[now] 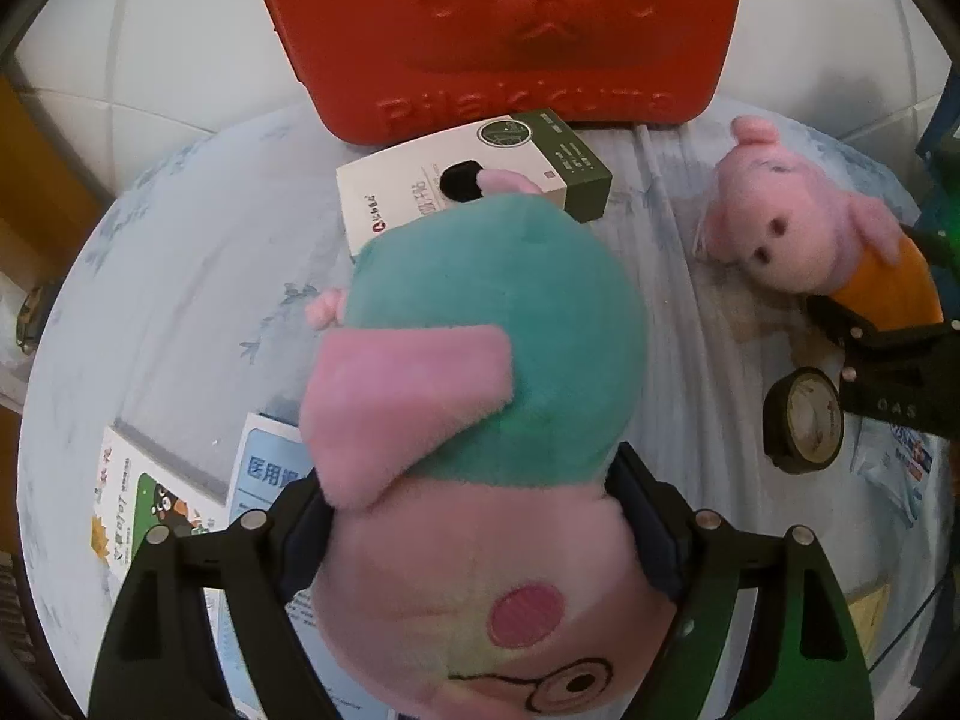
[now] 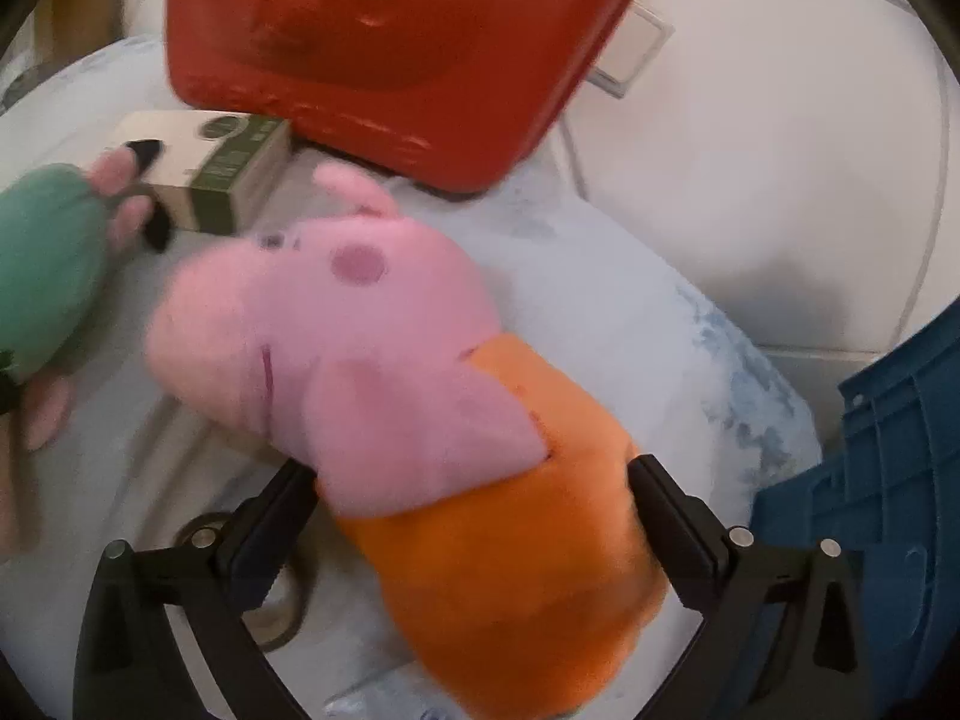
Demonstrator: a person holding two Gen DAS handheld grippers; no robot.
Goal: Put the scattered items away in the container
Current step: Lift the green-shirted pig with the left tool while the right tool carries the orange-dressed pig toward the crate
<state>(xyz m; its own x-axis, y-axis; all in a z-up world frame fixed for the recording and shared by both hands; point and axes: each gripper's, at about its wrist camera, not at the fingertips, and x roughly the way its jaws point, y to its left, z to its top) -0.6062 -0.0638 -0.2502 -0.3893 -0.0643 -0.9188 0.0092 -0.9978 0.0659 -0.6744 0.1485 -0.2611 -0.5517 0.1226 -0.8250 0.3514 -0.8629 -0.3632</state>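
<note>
Progress early: left gripper (image 1: pixel 480 546) clamps green pig (image 1: pixel 480 348), right gripper (image 2: pixel 474 516) clamps orange pig (image 2: pixel 492 540), bin (image 1: pixel 498 30) ahead, box (image 1: pixel 408 192) and tape (image 1: pixel 804 426) unsorted.

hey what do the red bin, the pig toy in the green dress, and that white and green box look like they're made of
Red bin: looks like moulded plastic or foam, matte, with an embossed bear face and raised letters. Pig toy in the green dress: plush fabric, fuzzy nap visible, squeezed between the left gripper fingers. White and green box: probably printed cardboard, with sharp folded edges.
</note>
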